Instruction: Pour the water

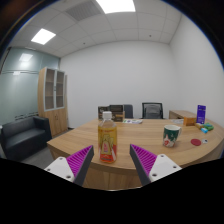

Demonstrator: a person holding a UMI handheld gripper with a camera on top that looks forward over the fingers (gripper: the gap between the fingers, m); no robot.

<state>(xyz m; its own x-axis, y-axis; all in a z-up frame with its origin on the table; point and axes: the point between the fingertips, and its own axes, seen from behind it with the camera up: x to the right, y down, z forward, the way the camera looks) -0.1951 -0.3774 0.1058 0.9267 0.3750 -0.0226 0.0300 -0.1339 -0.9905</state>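
Note:
A clear plastic bottle (107,140) with orange-yellow liquid, a red and yellow label and a white cap stands upright near the front edge of the wooden table (150,135). It stands just ahead of my gripper (113,164), roughly between the two purple-padded fingers (77,160), with a gap at each side. The gripper is open and holds nothing. A paper cup (171,135) with a green and white print stands on the table to the right of the bottle, beyond the right finger.
Small items, one red (196,141) and some green and blue (207,127), lie further right on the table. Black office chairs (151,110) line its far side. A dark sofa (22,136) and a wooden cabinet (54,100) stand at the left.

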